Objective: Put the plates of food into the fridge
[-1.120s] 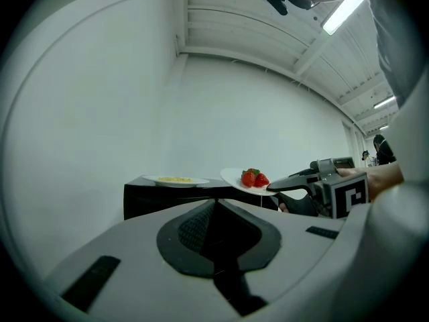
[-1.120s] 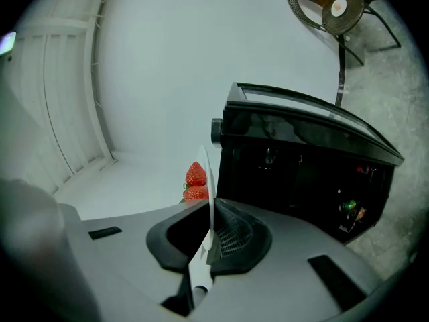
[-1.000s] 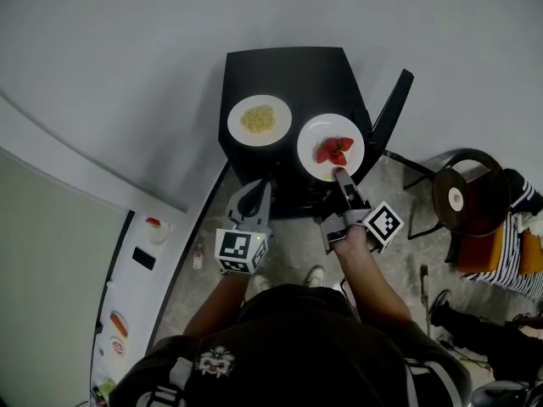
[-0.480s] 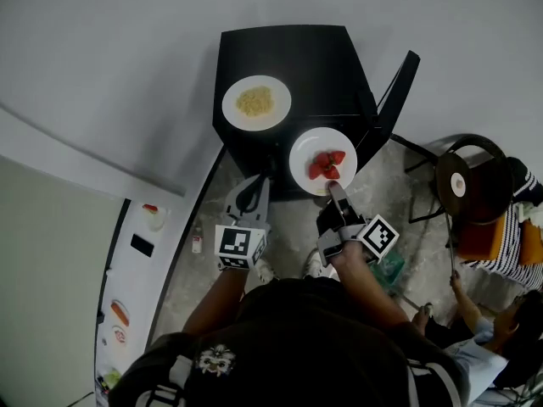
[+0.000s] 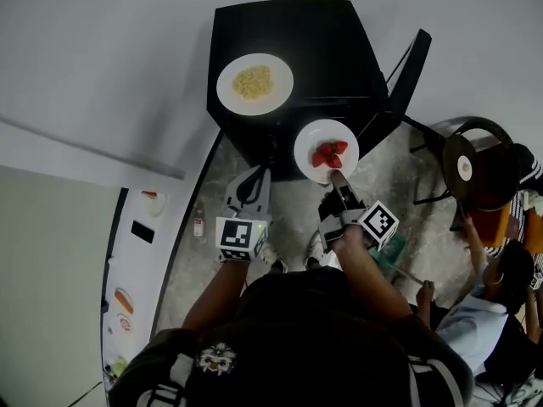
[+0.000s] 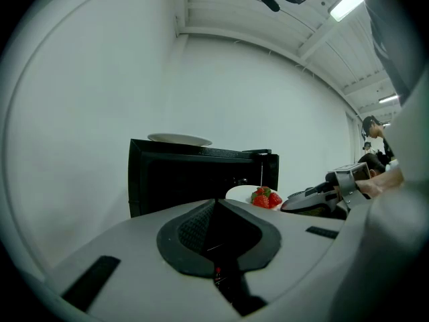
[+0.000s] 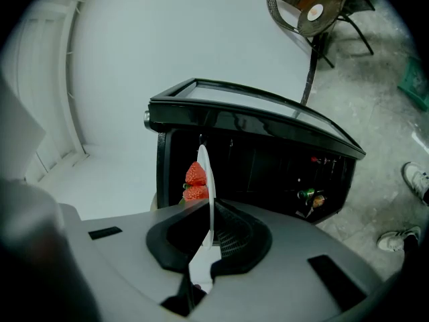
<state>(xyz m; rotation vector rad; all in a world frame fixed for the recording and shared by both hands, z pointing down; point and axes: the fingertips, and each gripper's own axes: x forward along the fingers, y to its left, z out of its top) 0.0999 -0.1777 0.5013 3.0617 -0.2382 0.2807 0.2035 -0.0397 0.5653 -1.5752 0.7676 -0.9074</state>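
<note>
Right gripper (image 5: pixel 334 177) on plate (image 5: pixel 309 142) of strawberries (image 5: pixel 329 154)

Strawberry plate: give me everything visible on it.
The round white plate is shallow and smooth, and it carries a few red strawberries near its middle. The right gripper has its jaws shut on the near rim and holds the plate roughly level in the air in front of the black fridge, below its top. Nothing else touches it.
</note>
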